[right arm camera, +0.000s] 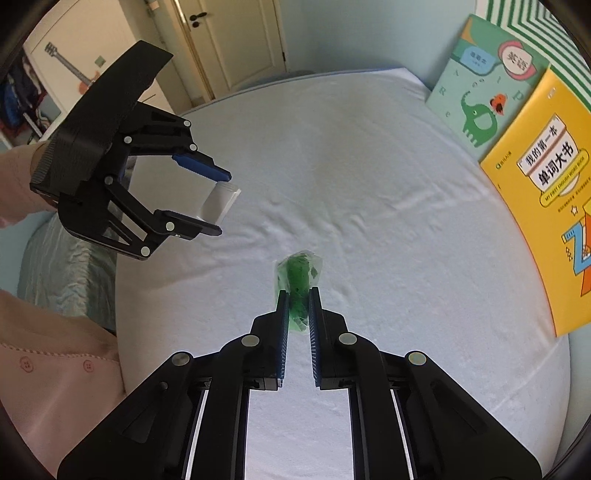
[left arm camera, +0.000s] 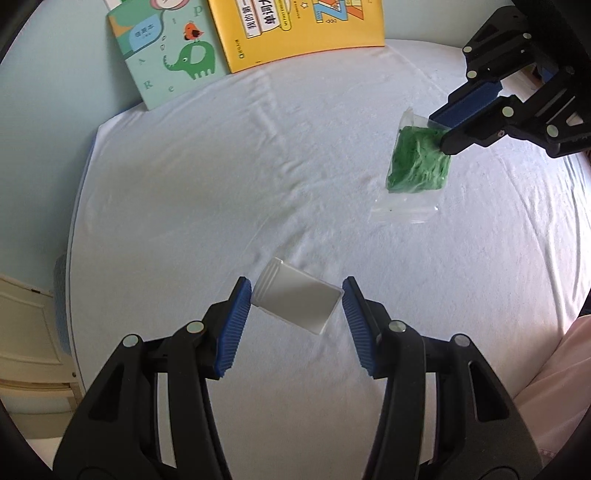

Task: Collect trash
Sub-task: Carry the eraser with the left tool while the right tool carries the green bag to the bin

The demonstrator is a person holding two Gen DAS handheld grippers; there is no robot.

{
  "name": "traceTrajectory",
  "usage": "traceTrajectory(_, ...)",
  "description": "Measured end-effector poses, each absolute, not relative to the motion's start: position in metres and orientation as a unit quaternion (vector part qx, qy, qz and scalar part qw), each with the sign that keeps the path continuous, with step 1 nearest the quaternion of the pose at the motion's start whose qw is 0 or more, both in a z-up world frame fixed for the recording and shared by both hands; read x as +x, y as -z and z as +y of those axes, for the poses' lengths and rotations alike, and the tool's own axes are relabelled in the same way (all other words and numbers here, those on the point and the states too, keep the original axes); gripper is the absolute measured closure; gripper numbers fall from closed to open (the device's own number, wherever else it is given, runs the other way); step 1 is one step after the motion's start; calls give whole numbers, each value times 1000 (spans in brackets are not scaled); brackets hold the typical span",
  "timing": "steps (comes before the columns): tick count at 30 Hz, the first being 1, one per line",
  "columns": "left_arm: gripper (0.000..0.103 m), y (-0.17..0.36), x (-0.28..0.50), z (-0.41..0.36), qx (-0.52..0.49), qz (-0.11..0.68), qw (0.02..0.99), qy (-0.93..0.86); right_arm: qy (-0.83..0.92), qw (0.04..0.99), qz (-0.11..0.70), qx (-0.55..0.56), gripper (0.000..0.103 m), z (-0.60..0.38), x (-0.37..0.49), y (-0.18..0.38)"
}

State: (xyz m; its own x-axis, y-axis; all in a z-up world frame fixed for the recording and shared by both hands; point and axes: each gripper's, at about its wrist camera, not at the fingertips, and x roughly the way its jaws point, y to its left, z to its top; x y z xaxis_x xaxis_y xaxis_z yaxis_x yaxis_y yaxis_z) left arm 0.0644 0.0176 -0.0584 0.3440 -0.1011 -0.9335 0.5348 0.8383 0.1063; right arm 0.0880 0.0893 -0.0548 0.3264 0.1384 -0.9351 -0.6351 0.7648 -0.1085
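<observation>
White sheet (left arm camera: 207,192) covers the bed, wrinkled, w/ a pale blue wall behind and a cream door (right arm camera: 236,40) at the far end of the room. Nearest in the left wrist view, the left gripper (left arm camera: 296,295) has its jaws wide apart w/ a small white plastic jar (left arm camera: 297,301) lying on its side between the blue pads (left arm camera: 232,332); jar's threaded mouth sits just beside the left pad, its base near the right pad, contact on either side can't be told. Right wrist view shows the same jar (right arm camera: 218,203) between those open fingers, above the sheet edge. Right gripper (right arm camera: 298,295) has its jaws pulled close together, clamped on a clear plastic bag (right arm camera: 297,284) w/ green stuffing inside; bag pokes forward past the fingertips. From the left view the bag (left arm camera: 419,162) hangs tilted from the right gripper (left arm camera: 443,134), pinched at its upper corner, clear lower flap touching the sheet. Farther back, a mint elephant book (left arm camera: 166,55) and a yellow word book (left arm camera: 299,29) lean against the wall, side by side, well apart from both grippers.
</observation>
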Motion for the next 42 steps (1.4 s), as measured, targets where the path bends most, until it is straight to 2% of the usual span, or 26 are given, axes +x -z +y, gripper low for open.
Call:
traceTrajectory(22, 54, 34, -80, 188, 102, 553, 827, 14, -408, 700, 478, -339, 92, 299, 65, 76)
traceTrajectory(42, 54, 67, -229, 326, -33, 592, 794, -134, -555, 568, 461, -396, 92, 503, 12, 144)
